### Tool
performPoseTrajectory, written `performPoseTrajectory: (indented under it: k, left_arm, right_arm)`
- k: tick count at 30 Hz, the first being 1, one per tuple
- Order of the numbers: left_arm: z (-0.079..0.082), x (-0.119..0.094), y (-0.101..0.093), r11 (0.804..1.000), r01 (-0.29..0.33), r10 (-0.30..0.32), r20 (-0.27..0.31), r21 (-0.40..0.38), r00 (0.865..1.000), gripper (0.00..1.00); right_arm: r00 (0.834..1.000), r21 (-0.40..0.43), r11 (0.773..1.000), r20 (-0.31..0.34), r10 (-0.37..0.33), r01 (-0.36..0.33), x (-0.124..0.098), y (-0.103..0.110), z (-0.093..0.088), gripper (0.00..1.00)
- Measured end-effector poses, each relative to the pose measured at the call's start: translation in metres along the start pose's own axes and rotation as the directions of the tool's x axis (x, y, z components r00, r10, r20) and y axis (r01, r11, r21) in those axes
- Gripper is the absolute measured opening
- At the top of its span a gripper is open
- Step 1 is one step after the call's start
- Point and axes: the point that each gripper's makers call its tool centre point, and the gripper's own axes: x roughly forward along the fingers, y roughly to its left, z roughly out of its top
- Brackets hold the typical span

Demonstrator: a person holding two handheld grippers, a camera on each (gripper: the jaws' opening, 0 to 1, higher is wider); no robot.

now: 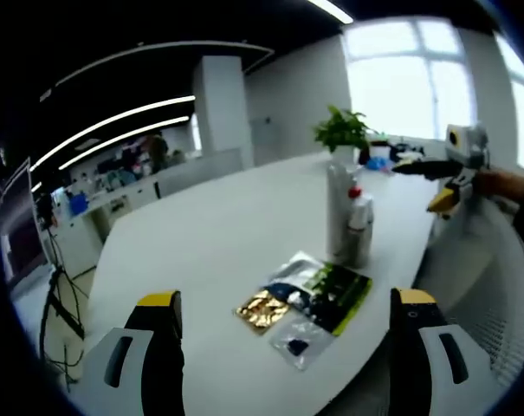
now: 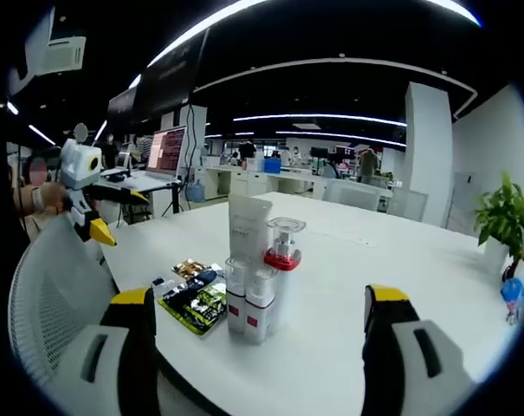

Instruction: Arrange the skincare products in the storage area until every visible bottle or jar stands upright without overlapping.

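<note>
Bottles (image 2: 257,277) beyond open right gripper (image 2: 257,325)

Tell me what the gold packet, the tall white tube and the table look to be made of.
Gold packet: probably metallic foil, since it is crinkled and glints. Tall white tube: likely matte plastic, opaque with small print and no glare. Table: smooth white top, perhaps laminate, with a faint even sheen; the exact material is unclear.
</note>
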Motion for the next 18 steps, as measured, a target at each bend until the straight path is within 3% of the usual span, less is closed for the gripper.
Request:
performPoseTrajectory:
  k: [1,7,12,15,18]
  left_arm:
    - [0.004,-0.001,0.0,0.999,-0.008,0.009,0.031,-0.034,0.999,0.97]
    - [-0.012,-0.004,-0.002,0.999,-0.027,0.027,-0.008,-0.039,1.0,0.97]
    - [-0.007,-0.003,-0.014,0.988,-0.014,0.028,0.086,-0.157,0.996,0.97]
    - [-0.005,-0.003,-0.019,0.99,-0.02,0.034,0.102,-0.141,0.994,0.97]
    - [0.0,-0.006,-0.01,0.989,-0.05,0.069,0.135,-0.139,0.988,0.97]
  right_arm:
    - [1.0,0.0,1.0,0.002,-0.001,0.001,-0.001,0.0,-0.001,1.0]
    - [1.0,-0.022,1.0,0.028,0.0,0.001,-0.005,0.003,0.001,1.0]
    - [0.999,-0.003,1.0,0.048,0.01,-0.01,-0.005,0.003,0.004,1.0]
    - [0.998,-0.005,1.0,0.053,0.017,-0.016,-0.004,0.005,0.004,1.0]
    - [0.999,-0.047,0.999,0.036,0.0,0.002,-0.006,0.004,-0.002,1.0]
